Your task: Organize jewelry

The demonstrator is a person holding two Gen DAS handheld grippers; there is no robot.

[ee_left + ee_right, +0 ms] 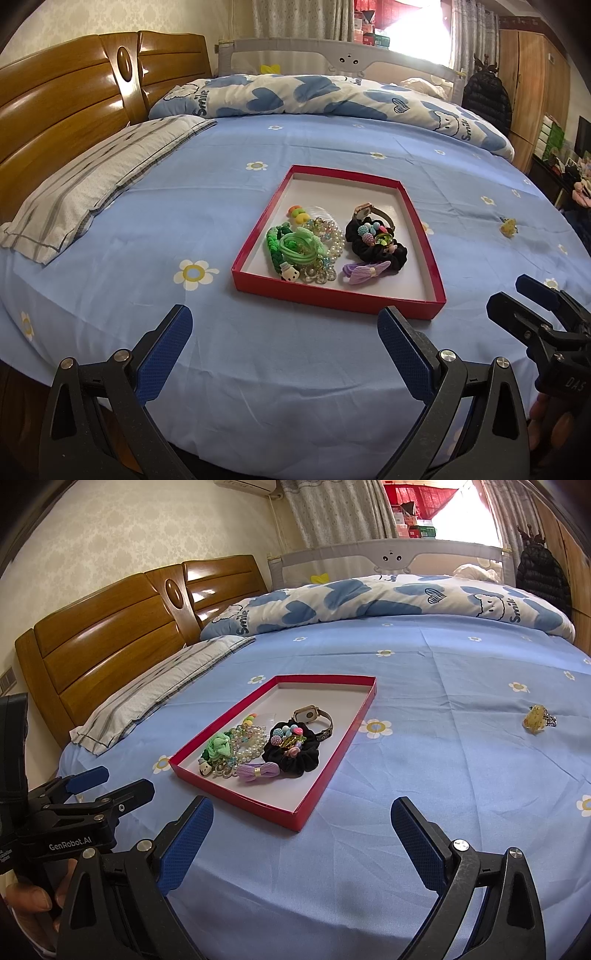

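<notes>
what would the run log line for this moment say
left gripper open, empty | right gripper open, empty | red tray holds most jewelry | yellow ring loose on bedsheet, right of tray

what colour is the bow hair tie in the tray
Pale purple, with a small gold band at its middle; the bow hair tie shows best in the left wrist view.

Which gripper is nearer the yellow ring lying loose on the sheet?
Right. The ring lies ahead and slightly right of the open right gripper, past the red box. The open left gripper sits further left, with the box's near corner between it and the ring.
</notes>
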